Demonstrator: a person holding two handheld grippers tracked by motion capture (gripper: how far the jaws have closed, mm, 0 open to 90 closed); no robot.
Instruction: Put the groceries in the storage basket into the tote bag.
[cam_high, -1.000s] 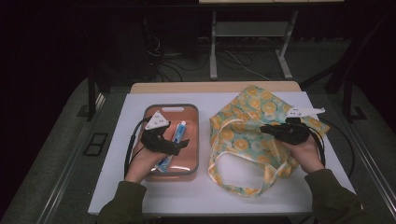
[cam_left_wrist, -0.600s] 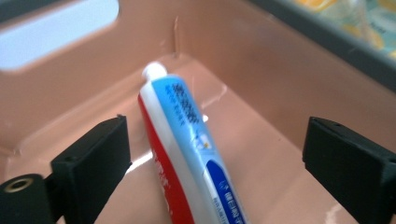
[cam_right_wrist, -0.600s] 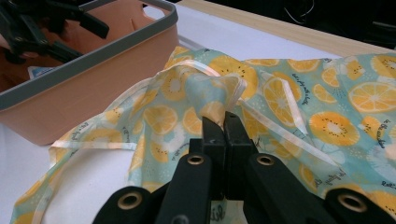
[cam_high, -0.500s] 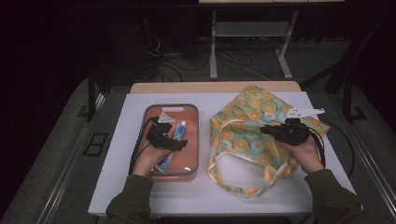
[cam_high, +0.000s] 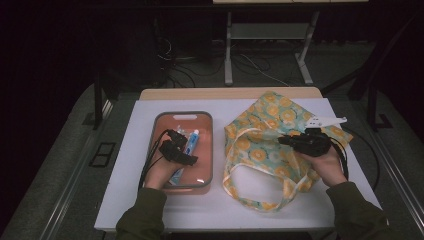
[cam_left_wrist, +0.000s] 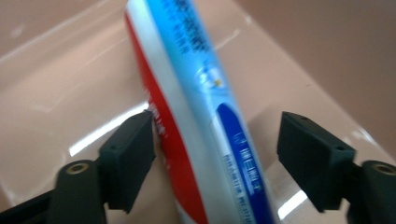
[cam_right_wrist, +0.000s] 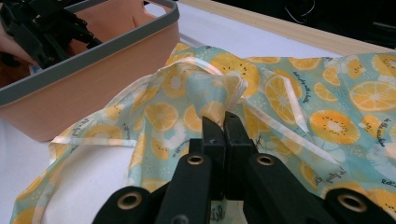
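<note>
Blue-white-red toothpaste tube (cam_left_wrist: 196, 116) between spread left tool (cam_left_wrist: 217, 158), salmon tray (cam_high: 160, 122)

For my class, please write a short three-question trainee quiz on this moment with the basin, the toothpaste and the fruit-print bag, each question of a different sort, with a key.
1. True or false: the left gripper has its jaws spread on either side of the toothpaste tube.
2. Multiple choice: the right gripper is
A. open above the table
B. shut on the fabric bag
C. inside the basin
3. Fill in: the toothpaste tube lies inside the ____.

Key: 1 true; 2 B; 3 basin.
</note>
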